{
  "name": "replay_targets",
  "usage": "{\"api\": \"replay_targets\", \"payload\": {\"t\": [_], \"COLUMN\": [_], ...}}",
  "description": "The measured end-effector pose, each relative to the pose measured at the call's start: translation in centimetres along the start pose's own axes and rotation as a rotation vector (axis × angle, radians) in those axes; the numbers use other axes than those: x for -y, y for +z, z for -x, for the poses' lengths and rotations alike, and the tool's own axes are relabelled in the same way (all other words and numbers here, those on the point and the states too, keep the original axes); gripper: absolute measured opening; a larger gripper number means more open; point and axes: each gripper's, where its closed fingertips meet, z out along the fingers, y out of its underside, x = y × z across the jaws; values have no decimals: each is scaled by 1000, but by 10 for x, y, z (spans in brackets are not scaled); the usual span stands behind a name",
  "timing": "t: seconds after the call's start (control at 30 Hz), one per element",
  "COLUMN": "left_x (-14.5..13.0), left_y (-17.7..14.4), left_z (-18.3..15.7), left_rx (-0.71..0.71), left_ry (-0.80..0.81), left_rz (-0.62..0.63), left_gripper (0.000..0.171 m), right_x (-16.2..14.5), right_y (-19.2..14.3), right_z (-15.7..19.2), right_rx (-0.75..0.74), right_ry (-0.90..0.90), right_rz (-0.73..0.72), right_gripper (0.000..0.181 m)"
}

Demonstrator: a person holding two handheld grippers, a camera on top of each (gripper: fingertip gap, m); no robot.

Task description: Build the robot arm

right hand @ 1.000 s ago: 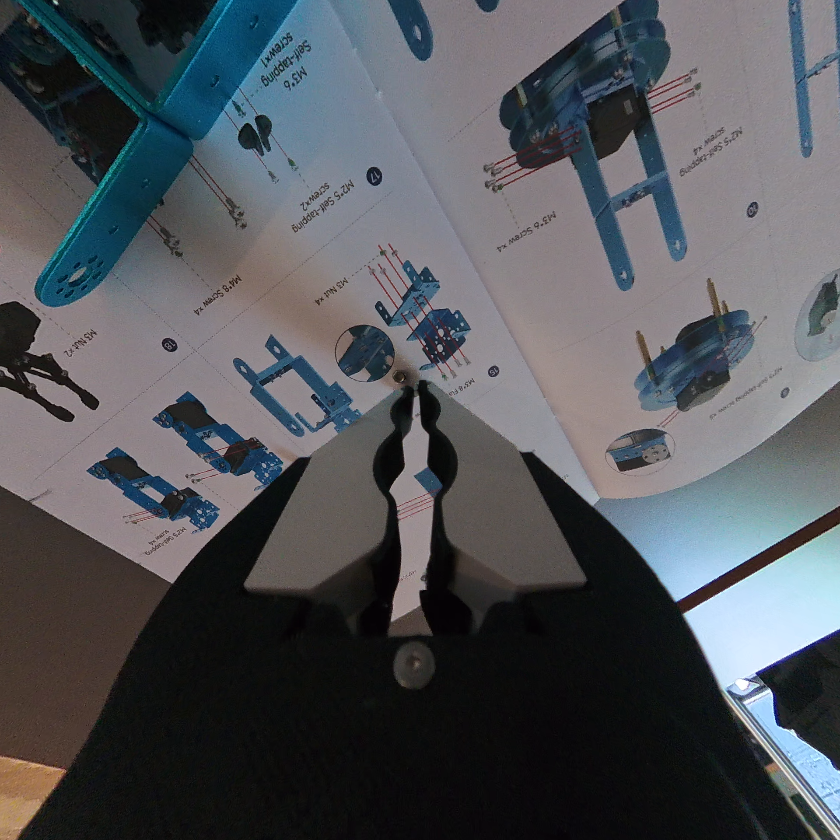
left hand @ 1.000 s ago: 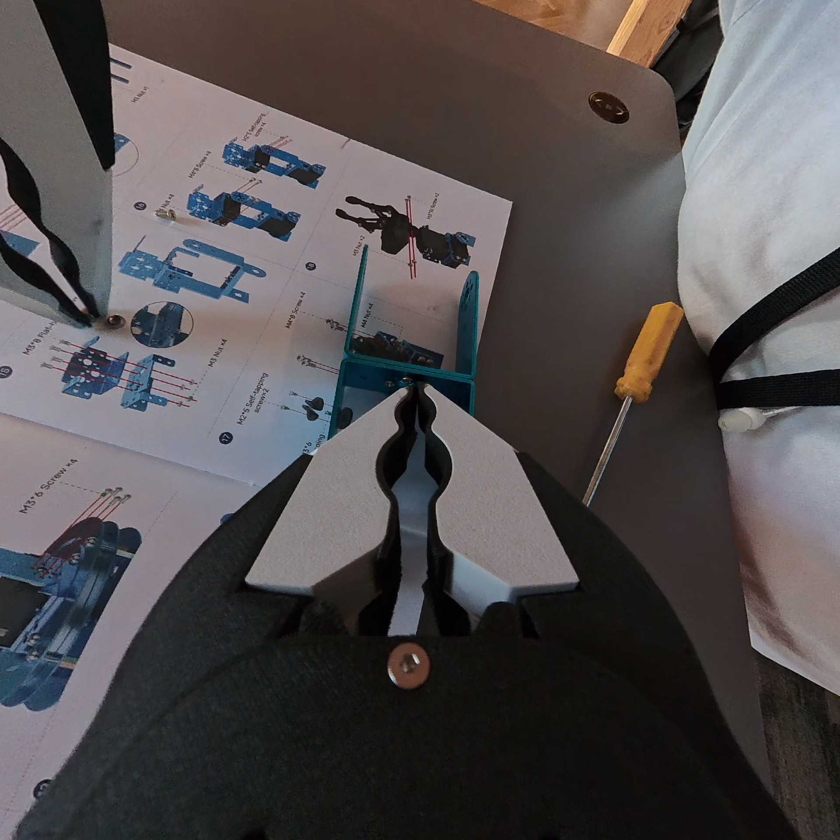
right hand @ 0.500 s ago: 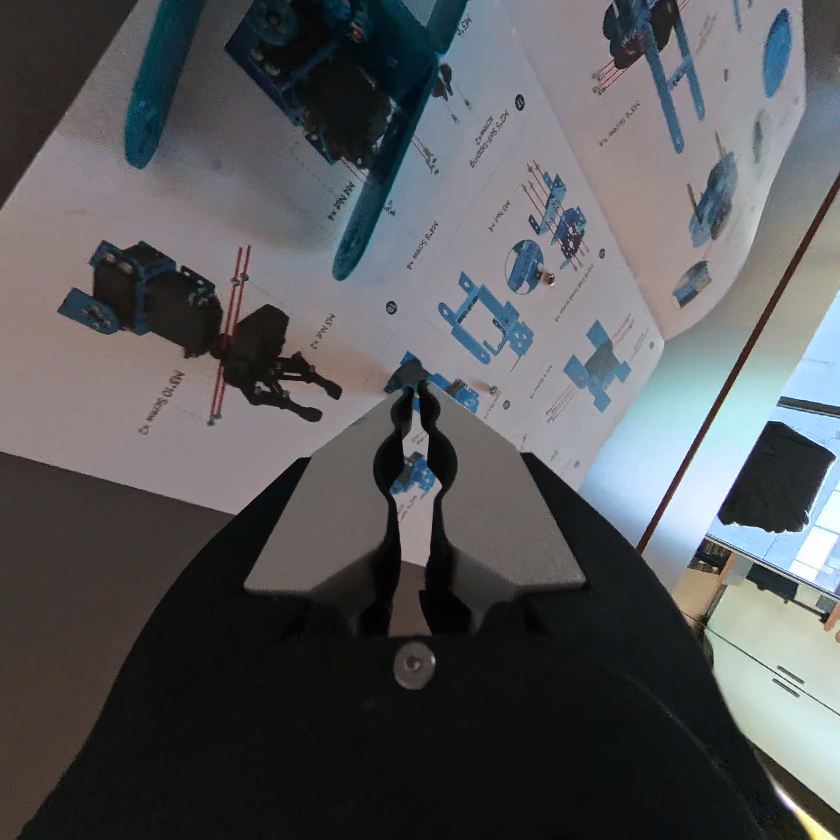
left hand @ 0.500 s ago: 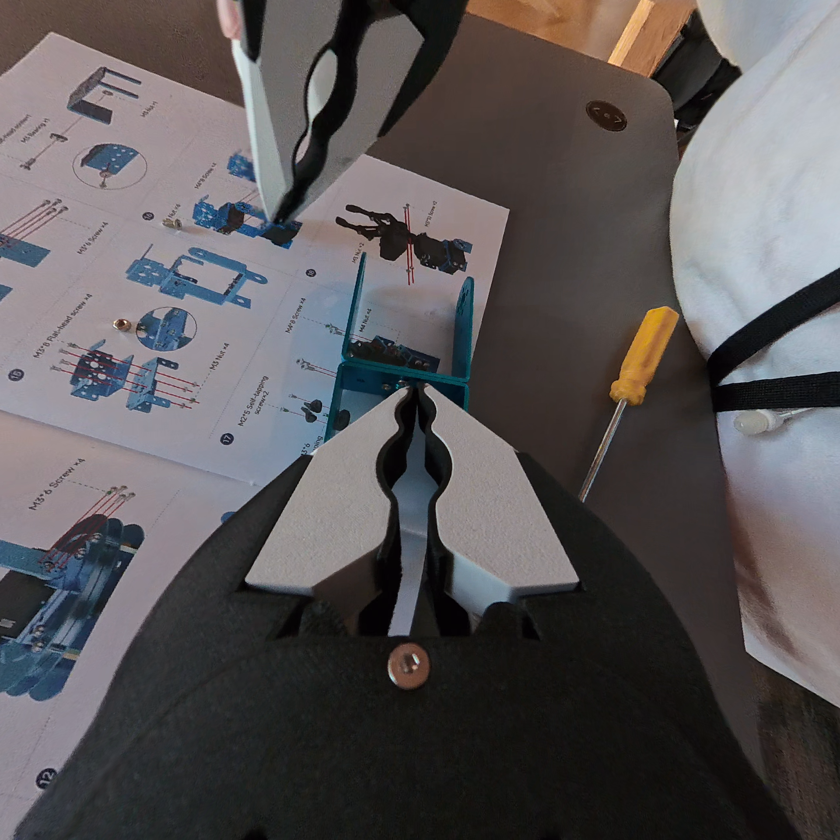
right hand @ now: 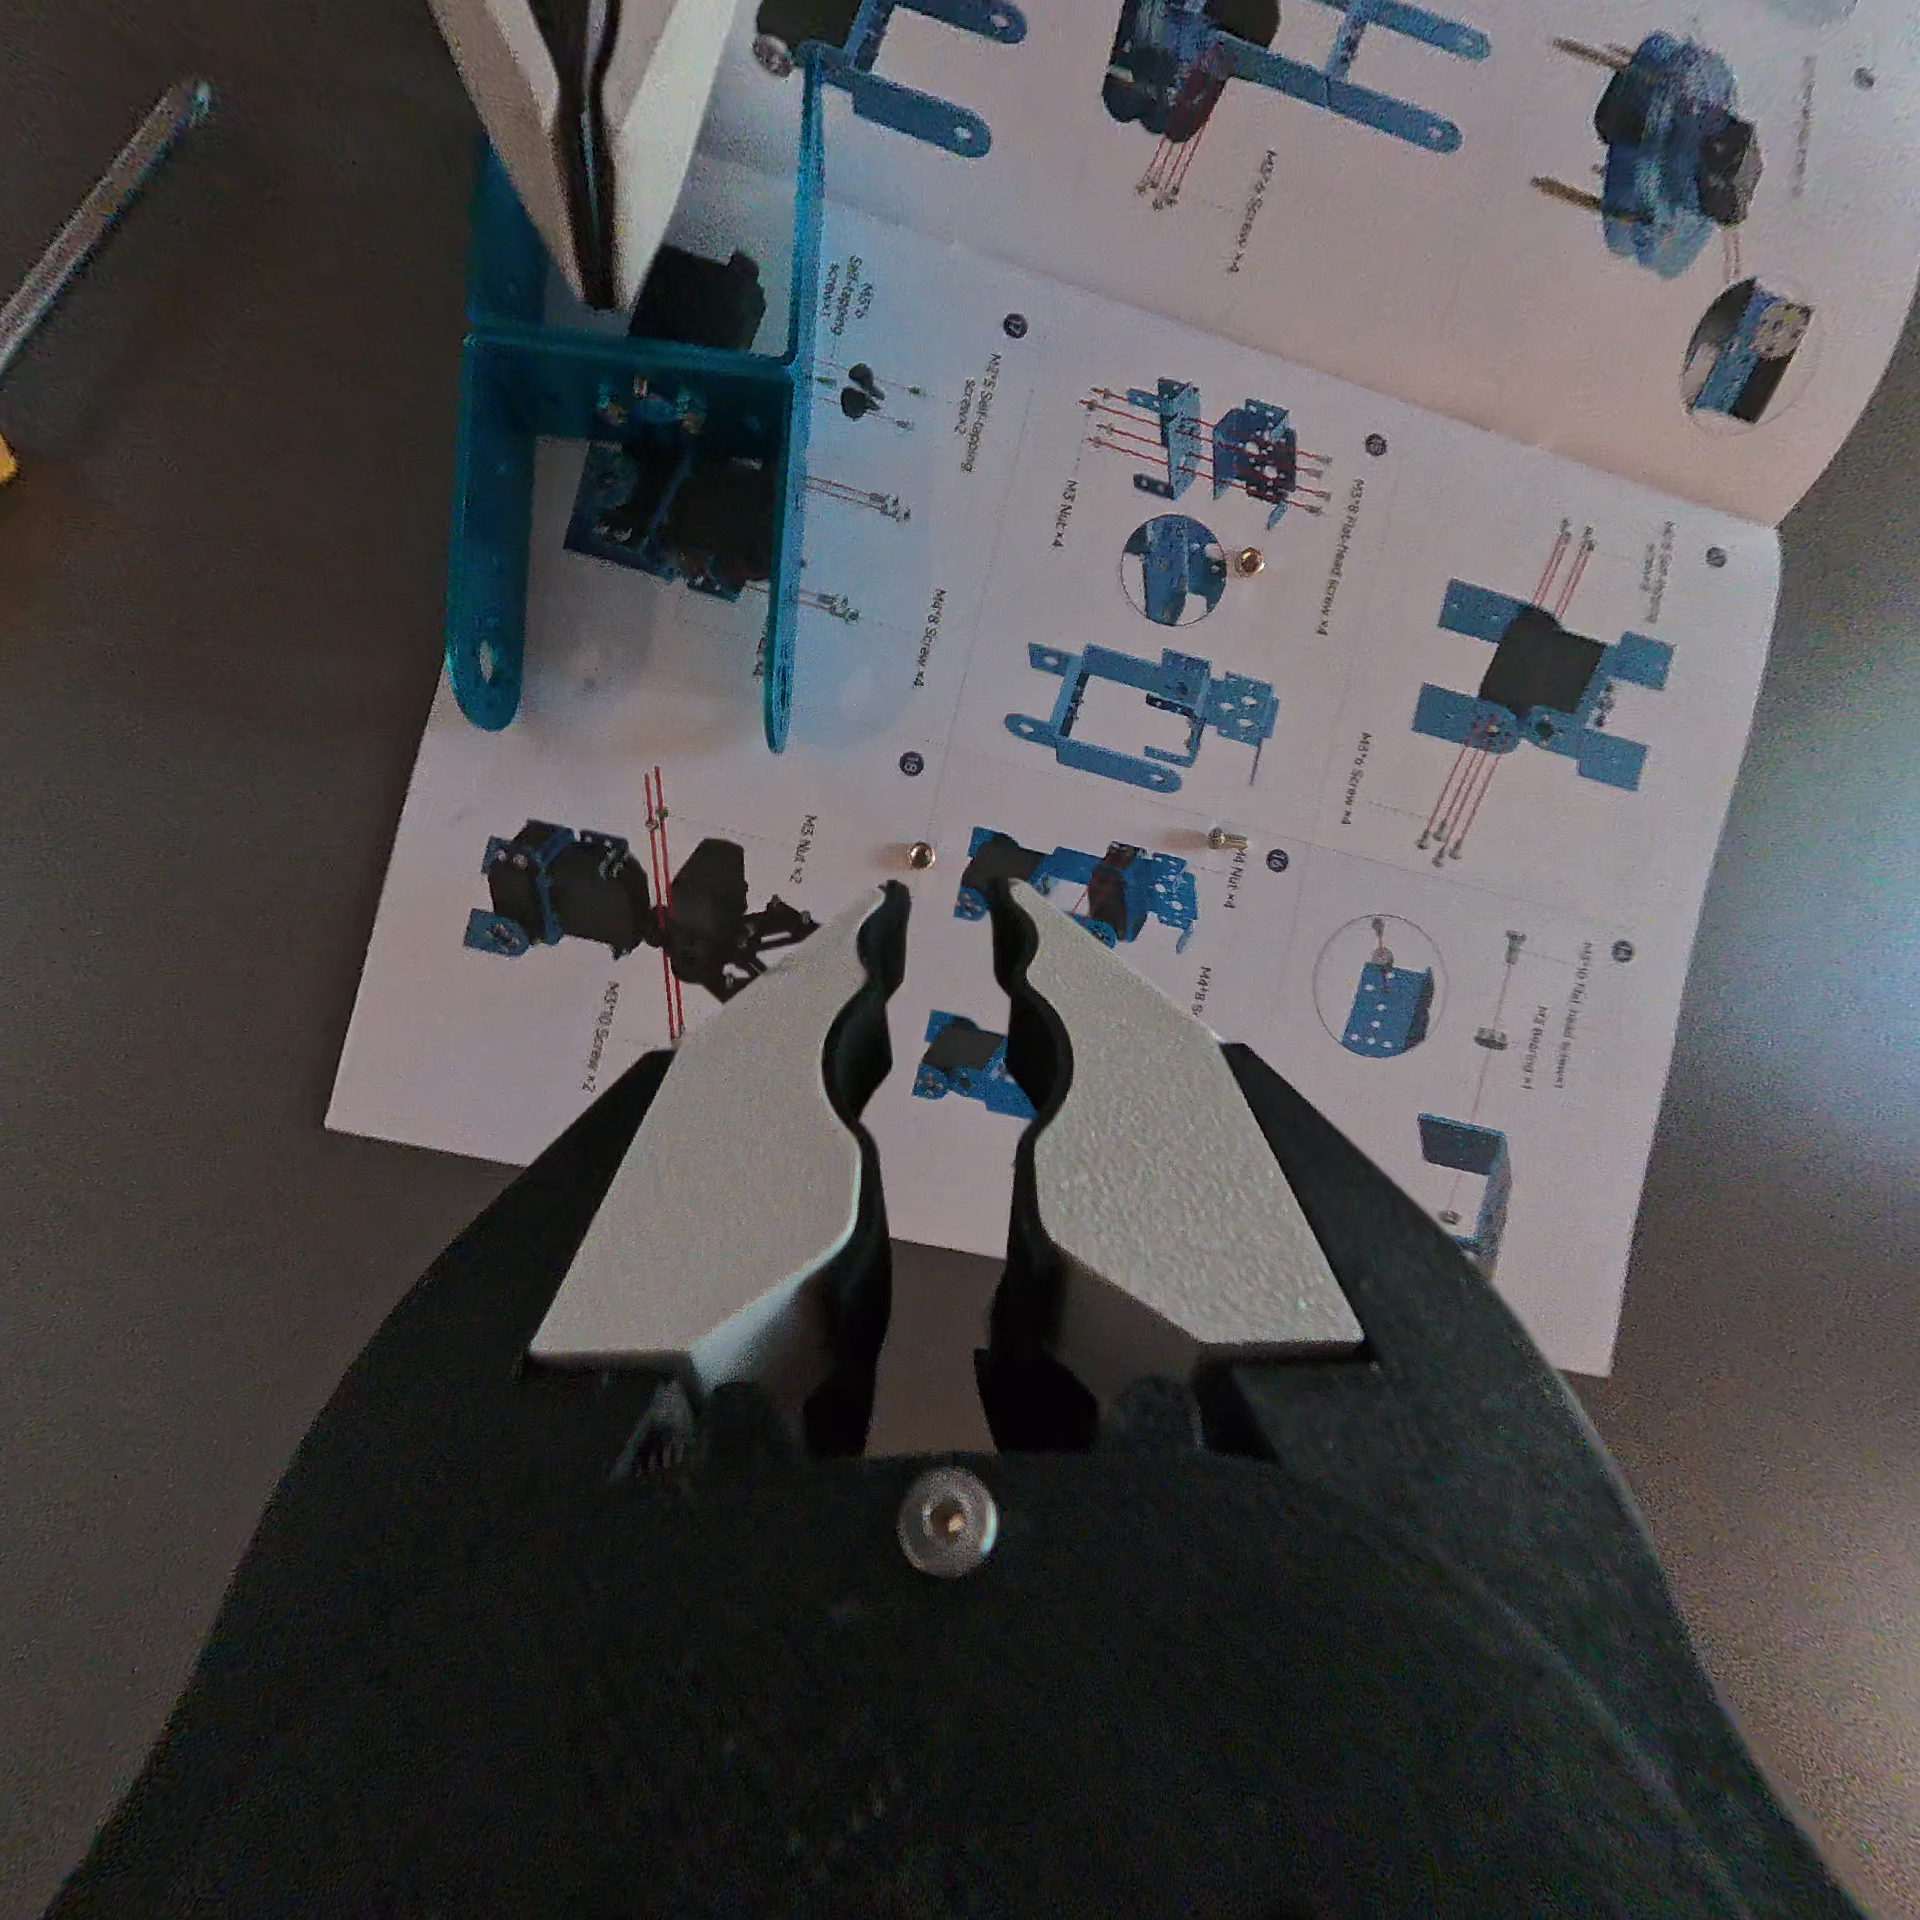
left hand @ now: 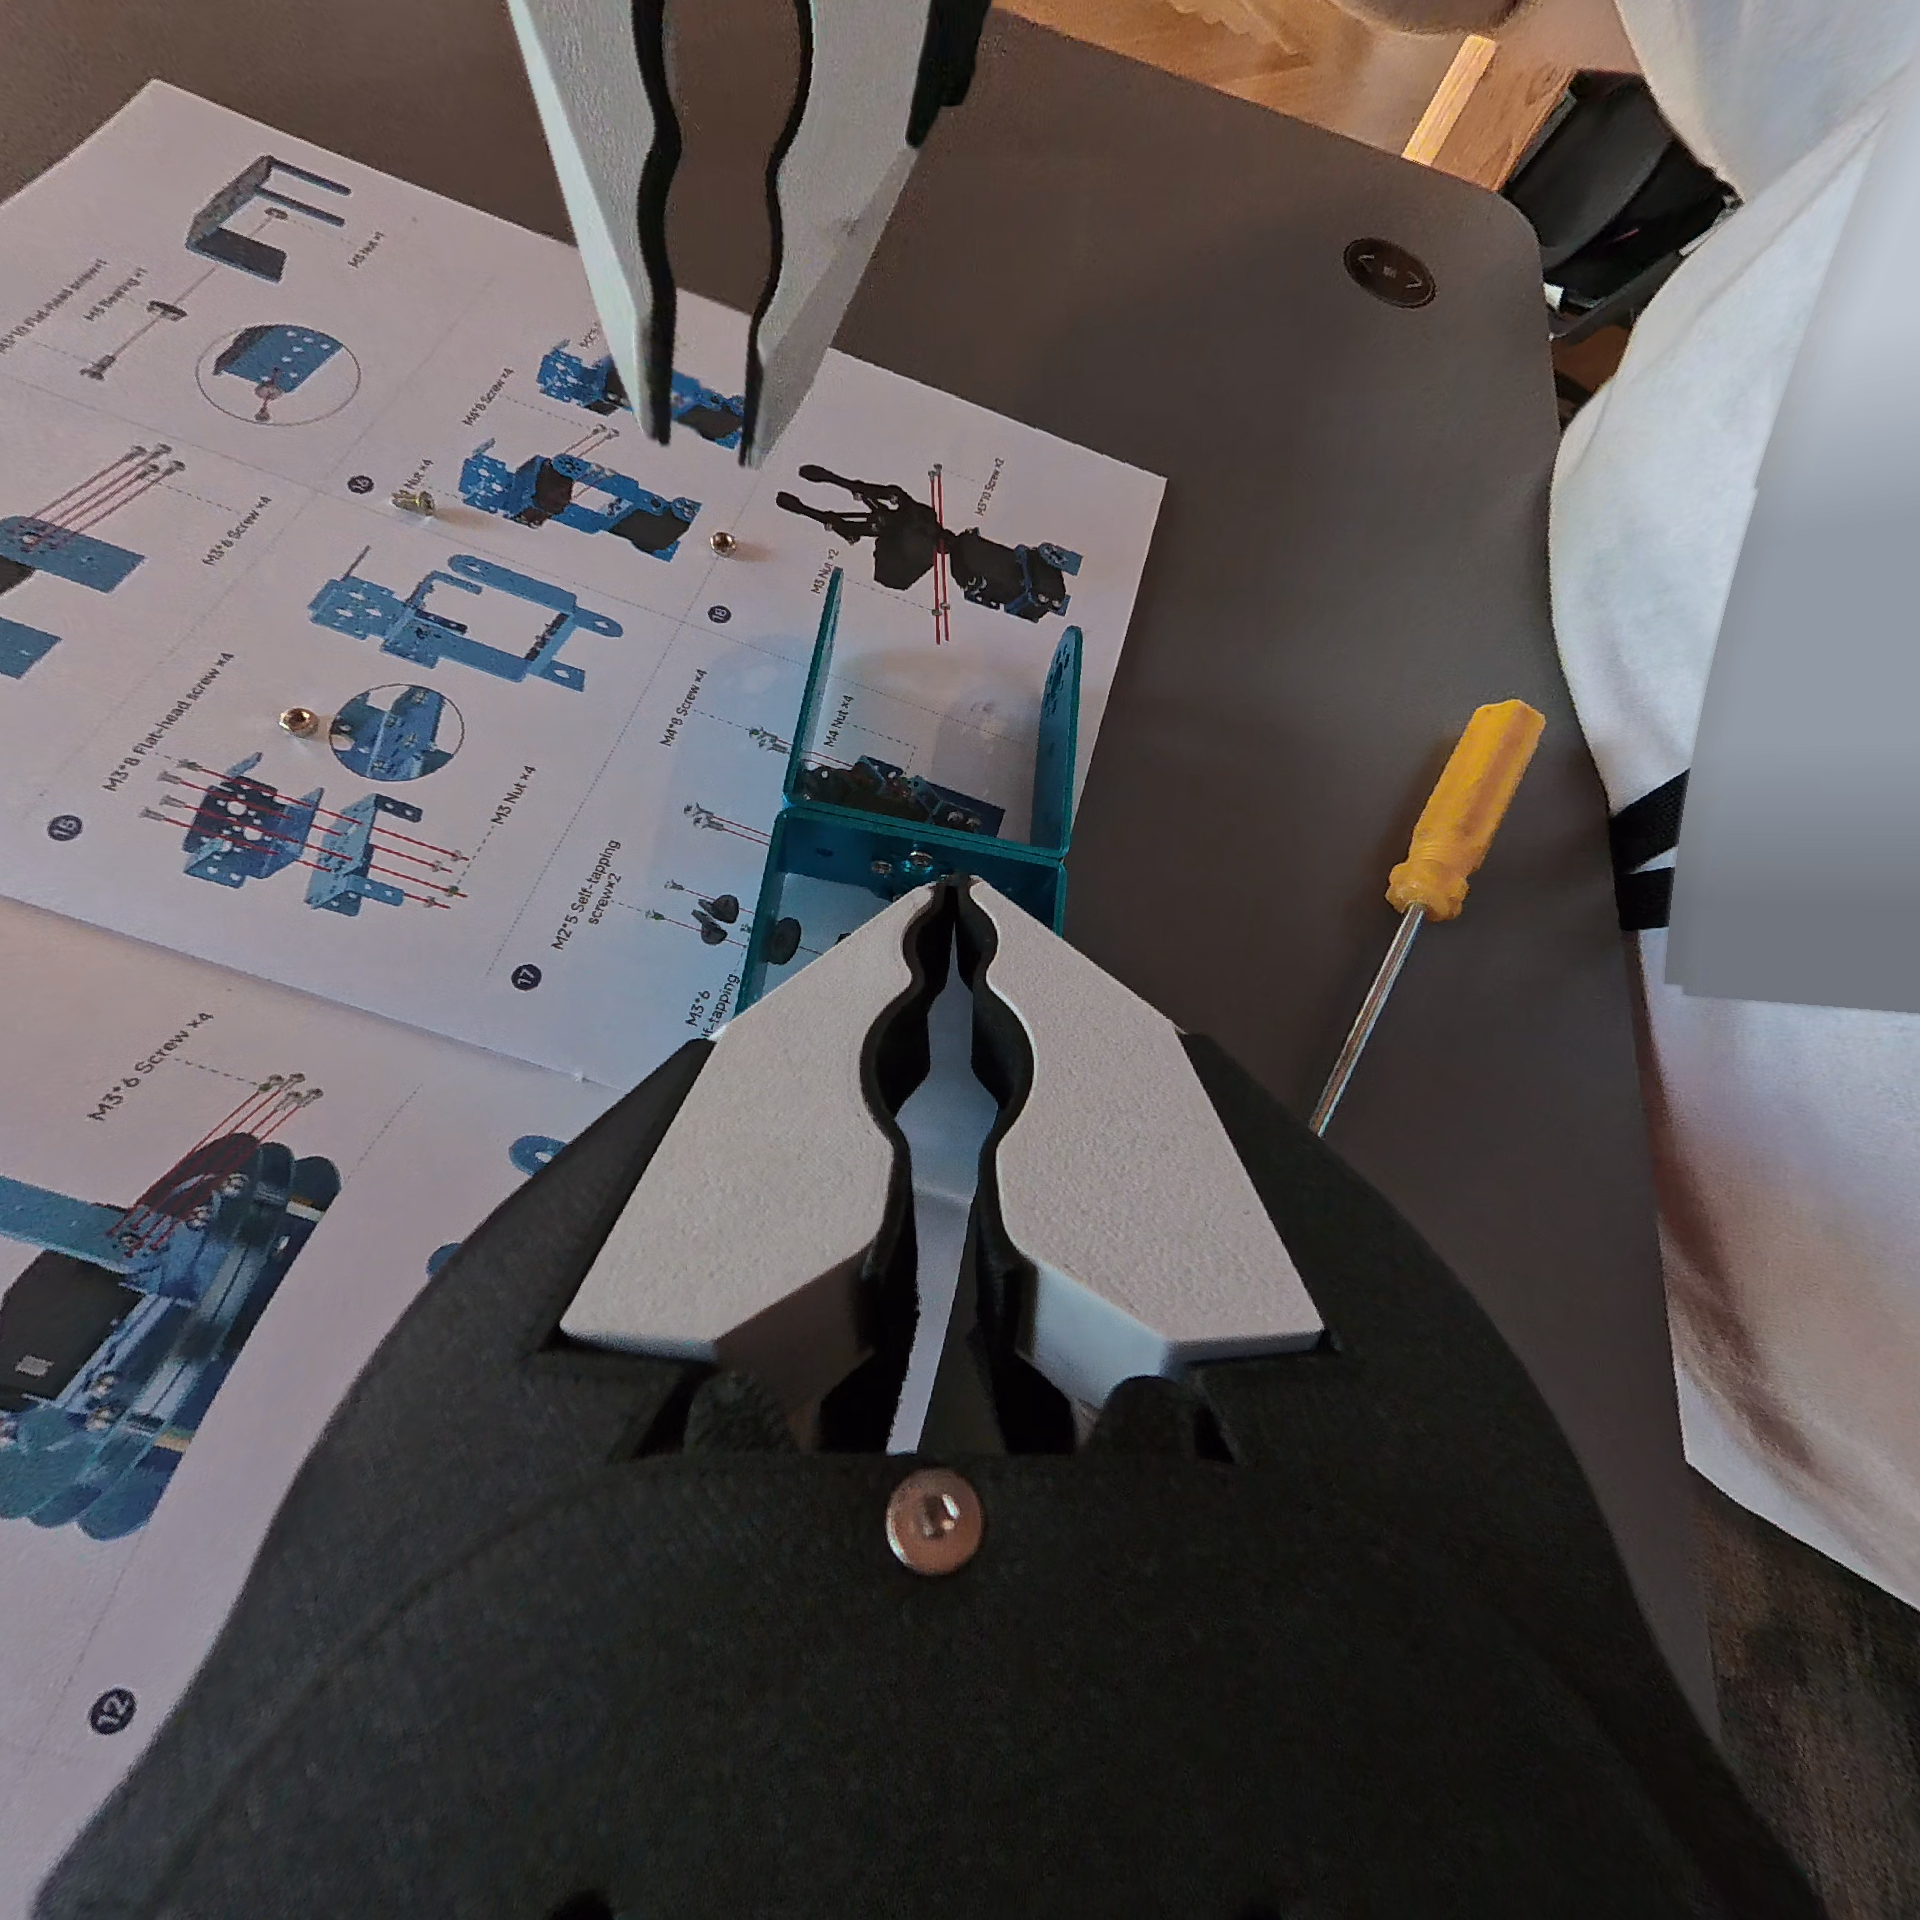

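My left gripper (left hand: 951,883) is shut, and its fingertips rest against the top of the cross plate of a teal metal bracket (left hand: 997,862) standing on a printed instruction sheet (left hand: 582,790). I cannot tell whether anything is pinched between them. In the right wrist view its fingers (right hand: 540,156) come down behind the bracket (right hand: 623,499). My right gripper (right hand: 945,894) is open and empty, just above the sheet. A small brass nut (right hand: 920,854) lies just past its tips. In the left wrist view the right gripper (left hand: 707,447) hovers over that nut (left hand: 722,541).
A second brass nut (left hand: 298,717) and a small screw (left hand: 416,502) lie loose on the sheet. A yellow-handled screwdriver (left hand: 1455,810) lies on the dark grey table (left hand: 1299,468) to the bracket's right. A person in a white shirt (left hand: 1745,1143) is at the right edge.
My right gripper moved from the left nut across the sheet towards the bracket and opened. A brass nut now lies under its tips where none showed before. The left gripper stayed shut at the bracket.
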Motion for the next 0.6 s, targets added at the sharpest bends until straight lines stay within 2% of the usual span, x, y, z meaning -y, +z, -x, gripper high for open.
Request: {"api": "replay_targets", "payload": {"t": [0.2, 0.33, 0.6], "left_x": [2, 1, -4], "left_y": [-3, -4, -3], "left_z": [0, 1, 2], "left_rx": [8, 5, 5], "left_ry": [8, 2, -2], "left_rz": [-10, -6, 17], "left_gripper": [0, 0, 0], "right_x": [2, -4, -2], "right_y": [9, 13, 16], "right_z": [6, 3, 5], "right_rx": [30, -2, 97], "right_ry": [130, 1, -116], "right_rz": [-58, 40, 182], "right_gripper": [12, 11, 10]}}
